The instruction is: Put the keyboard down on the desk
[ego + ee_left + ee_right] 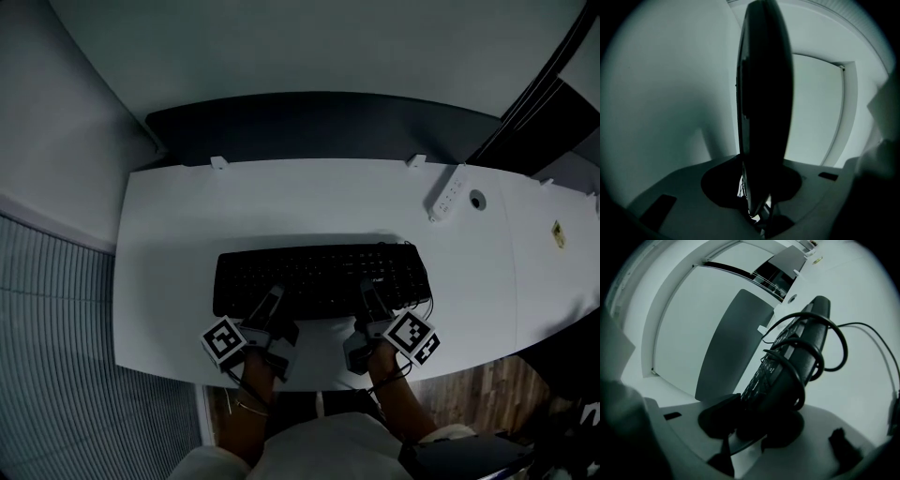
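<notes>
The keyboard (322, 279) is located over the near half of the bench (309, 202), parallel to the near edge and roughly centred between the left and right edges. Whether its underside touches the bench surface cannot be told.

The left hand-held gripper (271, 302) is clamped on the near long edge of the keyboard, toward its left end. In the left gripper view the keyboard (764, 93) is seen edge-on, gripped between the two jaws.

The right hand-held gripper (370, 298) is clamped on the same near edge, toward the right end. In the right gripper view the keyboard (787, 376) is held between the jaws, and a black cable (834, 341) is looped around the keyboard body.

A white power strip (448, 195) lies near the far right corner of the bench, with a round cable hole (477, 200) just beside it. Both are well apart from the keyboard.
</notes>
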`<state>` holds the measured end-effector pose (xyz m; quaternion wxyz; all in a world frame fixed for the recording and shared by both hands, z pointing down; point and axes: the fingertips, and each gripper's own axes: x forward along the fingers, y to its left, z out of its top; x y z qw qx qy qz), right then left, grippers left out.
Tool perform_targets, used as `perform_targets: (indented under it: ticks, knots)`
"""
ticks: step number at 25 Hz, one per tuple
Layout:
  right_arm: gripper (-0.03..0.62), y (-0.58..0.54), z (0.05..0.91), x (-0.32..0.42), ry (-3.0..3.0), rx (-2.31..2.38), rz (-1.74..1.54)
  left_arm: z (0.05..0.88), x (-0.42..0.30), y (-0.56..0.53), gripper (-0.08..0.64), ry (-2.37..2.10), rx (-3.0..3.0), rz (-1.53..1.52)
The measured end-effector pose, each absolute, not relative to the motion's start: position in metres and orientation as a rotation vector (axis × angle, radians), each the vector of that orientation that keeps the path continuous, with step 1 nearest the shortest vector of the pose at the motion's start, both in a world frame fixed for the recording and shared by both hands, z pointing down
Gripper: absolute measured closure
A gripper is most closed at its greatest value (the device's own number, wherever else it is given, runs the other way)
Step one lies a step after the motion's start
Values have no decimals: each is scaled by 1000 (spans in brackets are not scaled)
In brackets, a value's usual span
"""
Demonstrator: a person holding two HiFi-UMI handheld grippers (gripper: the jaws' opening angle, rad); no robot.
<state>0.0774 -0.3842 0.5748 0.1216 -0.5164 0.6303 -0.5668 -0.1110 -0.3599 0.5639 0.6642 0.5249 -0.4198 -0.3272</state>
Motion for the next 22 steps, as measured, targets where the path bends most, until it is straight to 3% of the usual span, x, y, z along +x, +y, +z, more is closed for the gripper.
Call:
perform_targets:
  ticks: [22]
  knots:
    - [449,-383,610,79,1845,-1511,-1725,611,-107,-363,465,-950,1062,-739]
